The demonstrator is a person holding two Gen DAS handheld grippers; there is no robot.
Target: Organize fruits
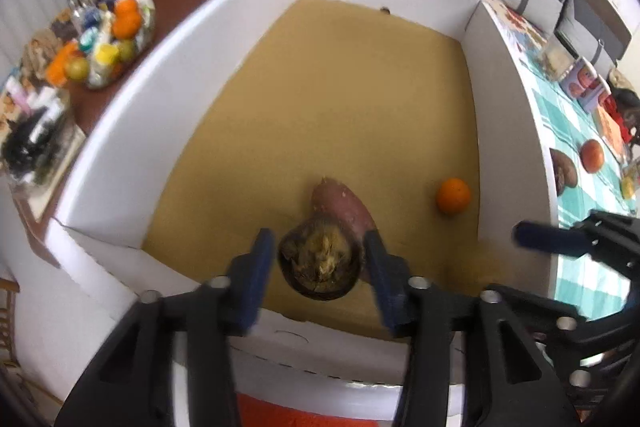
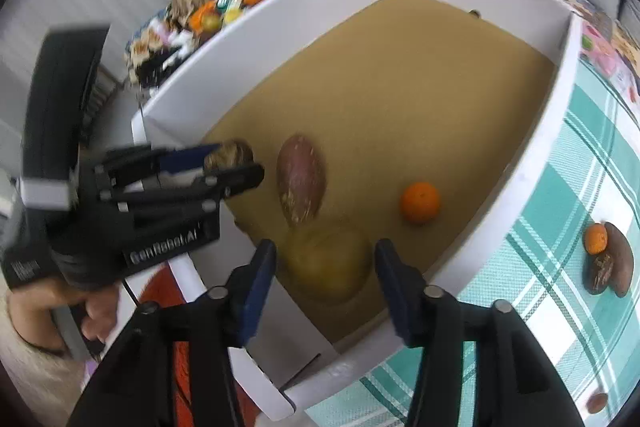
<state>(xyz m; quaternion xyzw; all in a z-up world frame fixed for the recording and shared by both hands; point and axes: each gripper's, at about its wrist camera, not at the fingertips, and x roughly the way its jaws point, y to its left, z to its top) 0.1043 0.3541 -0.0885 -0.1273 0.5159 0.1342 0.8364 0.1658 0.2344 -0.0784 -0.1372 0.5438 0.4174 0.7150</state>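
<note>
White box (image 1: 120, 147), brown floor: sweet potato (image 2: 301, 183) lying flat, orange (image 2: 420, 202) apart, coconut-like brown fruit (image 1: 321, 261), yellowish round fruit (image 2: 330, 265).
</note>
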